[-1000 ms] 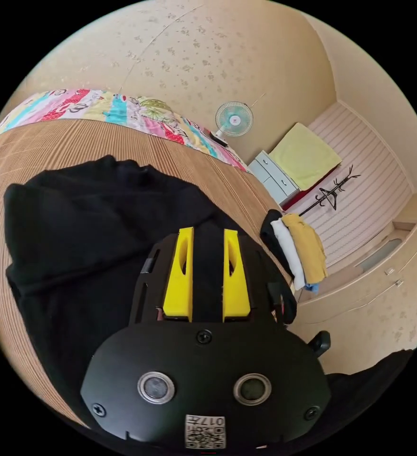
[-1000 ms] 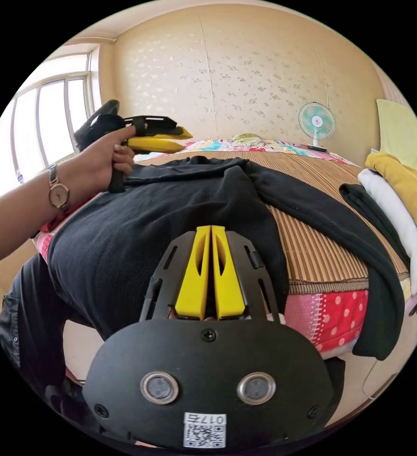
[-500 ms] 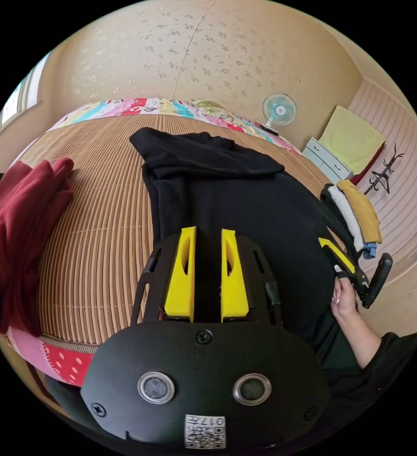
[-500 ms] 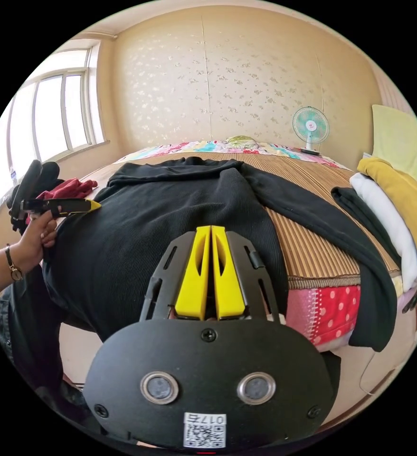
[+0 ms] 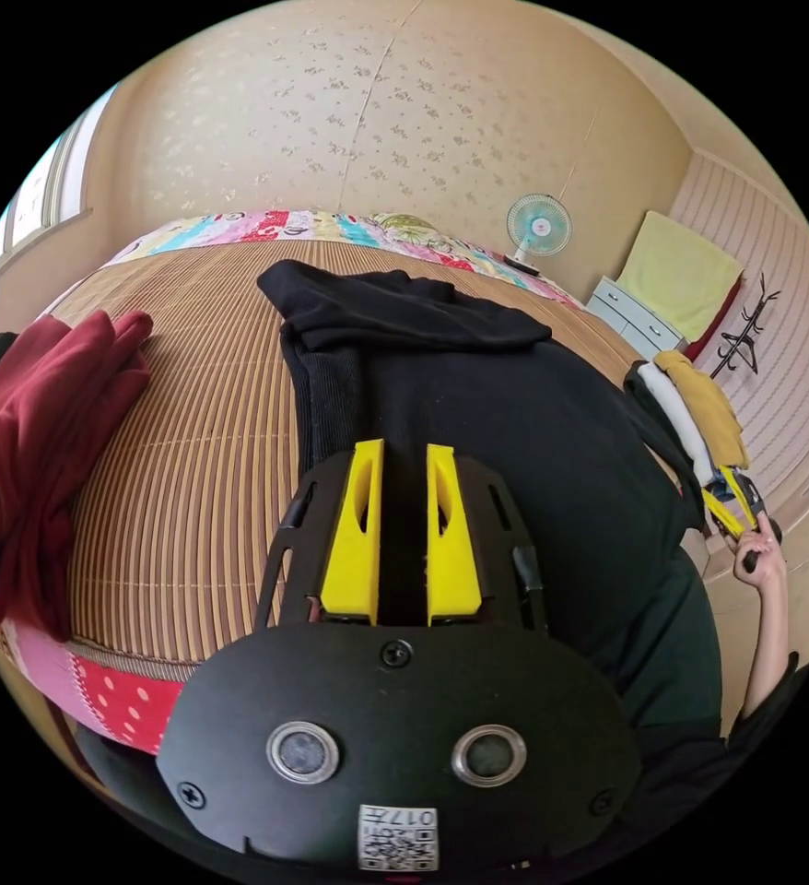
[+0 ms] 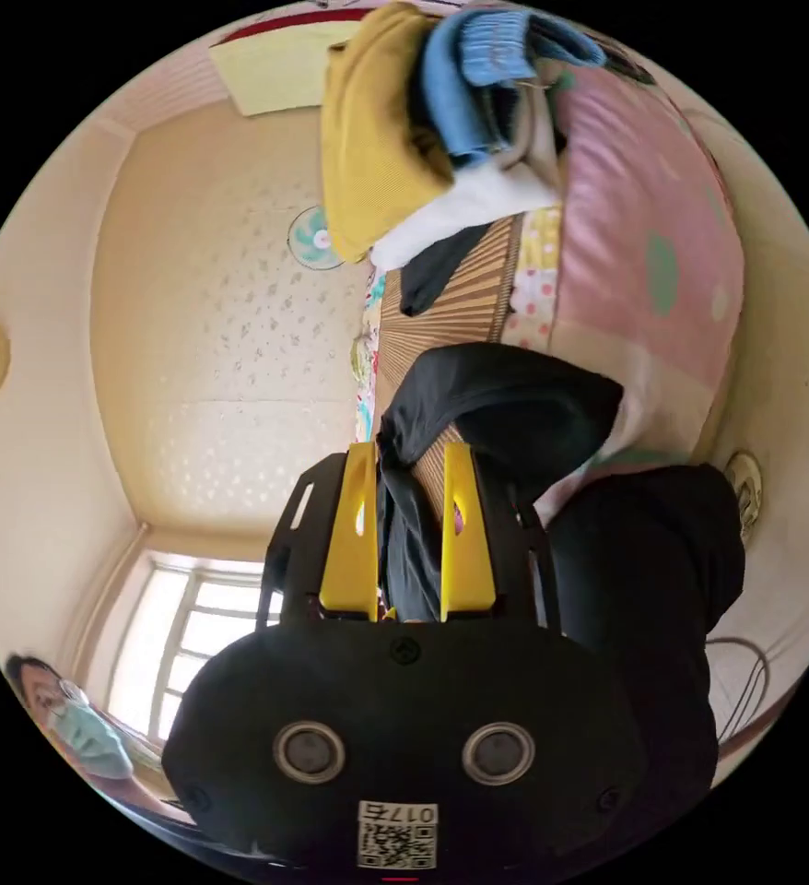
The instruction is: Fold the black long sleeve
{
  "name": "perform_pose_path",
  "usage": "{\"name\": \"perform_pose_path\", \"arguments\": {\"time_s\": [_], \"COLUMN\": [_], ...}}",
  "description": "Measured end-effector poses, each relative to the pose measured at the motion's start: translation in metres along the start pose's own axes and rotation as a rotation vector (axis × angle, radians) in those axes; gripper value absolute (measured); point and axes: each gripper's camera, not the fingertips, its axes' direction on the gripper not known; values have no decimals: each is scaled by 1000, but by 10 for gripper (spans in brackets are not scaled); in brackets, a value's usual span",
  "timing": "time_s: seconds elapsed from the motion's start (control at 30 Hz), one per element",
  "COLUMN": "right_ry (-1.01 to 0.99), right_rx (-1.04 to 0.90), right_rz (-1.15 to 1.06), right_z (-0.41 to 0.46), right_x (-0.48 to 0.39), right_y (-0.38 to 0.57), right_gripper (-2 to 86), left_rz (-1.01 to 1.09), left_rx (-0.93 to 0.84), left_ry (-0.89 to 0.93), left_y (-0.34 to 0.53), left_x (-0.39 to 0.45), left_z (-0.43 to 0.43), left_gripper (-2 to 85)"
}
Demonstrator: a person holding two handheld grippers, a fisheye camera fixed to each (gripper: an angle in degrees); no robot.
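The black long sleeve (image 5: 487, 396) lies spread on the bed's slatted mat (image 5: 193, 406), collar end far, hem near. My left gripper (image 5: 404, 447) hovers over the near hem with its jaws a little apart and black cloth showing in the gap. At the bed's right edge a hand holds my right gripper (image 5: 732, 502), jaws spread. In the right gripper view, which is rolled sideways, my right gripper (image 6: 410, 450) is open with the shirt's hanging sleeve (image 6: 506, 406) running between its jaws.
A dark red garment (image 5: 36, 452) is heaped at the mat's left. A stack of folded clothes (image 5: 699, 415) (image 6: 395, 120) sits at the right edge. A fan (image 5: 538, 224) and a drawer unit (image 5: 630, 313) stand behind. A person (image 6: 54, 719) is near the window.
My right gripper left the hem, went to the bed's right edge, rolled sideways and opened around the hanging sleeve. My left gripper's jaws have narrowed a little over the hem.
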Motion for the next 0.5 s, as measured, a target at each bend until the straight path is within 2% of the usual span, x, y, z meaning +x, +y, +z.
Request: {"name": "perform_pose_path", "arguments": {"time_s": [0.1,0.2,0.37,0.4,0.47,0.5], "right_ry": [8,-4,136,125,134,188], "right_rx": [-16,72,77,99,142,167], "right_rz": [117,135,219,176,-42,-270], "right_z": [0,-5,19,28,48,69], "right_x": [11,11,1,-16,-73,-126], "right_y": [-17,-24,-43,-42,-37,-25], "right_gripper": [114,108,56,47,40,38], "left_rz": [-6,-20,-40,-49,-62,-66], "left_rx": [2,9,22,24,26,28], "left_ry": [10,34,99,111,119,118], "left_y": [2,5,9,9,10,10], "left_x": [-6,-16,-33,-38,-43,-46], "left_z": [-1,-2,-5,-5,-5,-5], "left_gripper": [79,77,74,70,65,61]}}
